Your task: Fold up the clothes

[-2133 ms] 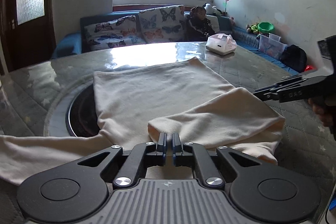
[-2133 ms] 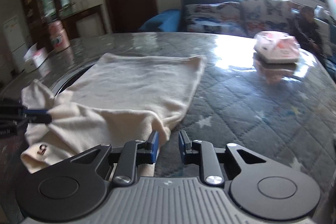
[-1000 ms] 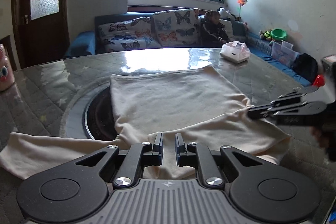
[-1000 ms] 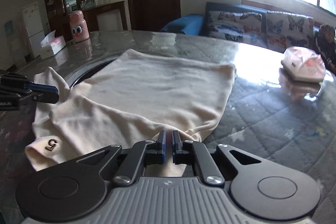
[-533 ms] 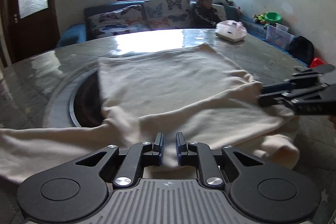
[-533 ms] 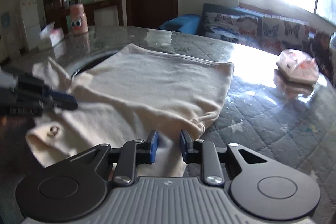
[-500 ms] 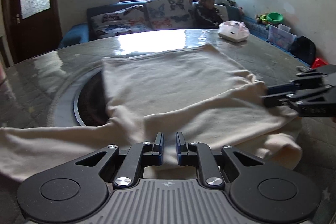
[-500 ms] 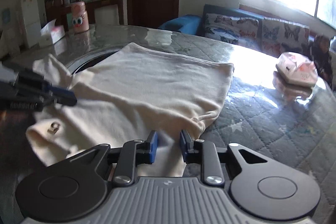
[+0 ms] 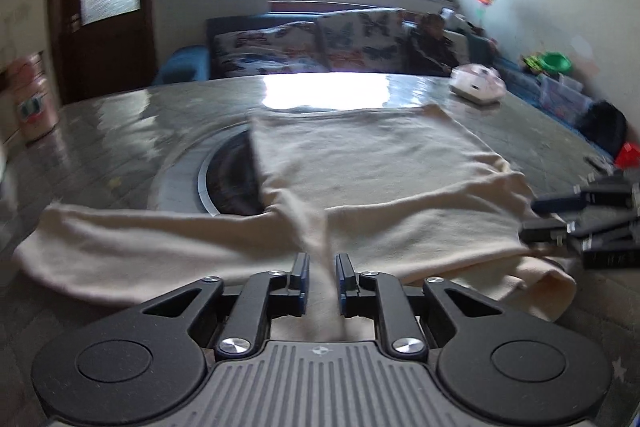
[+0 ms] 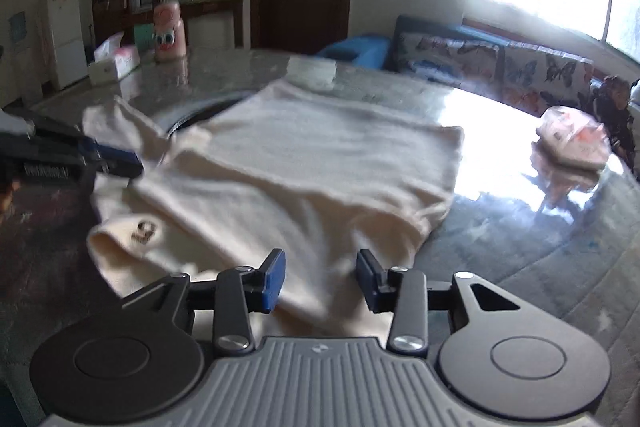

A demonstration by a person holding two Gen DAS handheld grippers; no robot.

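Note:
A cream long-sleeved garment (image 9: 380, 163) lies spread on the grey table (image 9: 120, 131), one sleeve (image 9: 120, 239) trailing left. My left gripper (image 9: 322, 273) sits at its near edge. A raised ridge of cloth runs between the jaws, which are opening but still pinch it. In the right wrist view the garment (image 10: 320, 155) shows a cuff with a dark logo (image 10: 144, 231). My right gripper (image 10: 320, 277) hangs over the near hem. Its jaws are opening and stand wide, with cloth under them but not pressed. Each view shows the other gripper: the right gripper (image 9: 528, 215) and the left gripper (image 10: 136, 161).
A round dark inset (image 9: 228, 179) lies partly under the garment. A pink-white tissue pack (image 9: 478, 89) sits at the far right of the table. A pink bottle with eyes (image 10: 170, 35) and a tissue box (image 10: 116, 63) stand far left. A person (image 9: 434, 47) sits on the sofa behind.
My right gripper's jaws went from shut on the hem to wide apart, letting the cloth drop. The left jaws widened a little, and both grippers shifted along the near edge.

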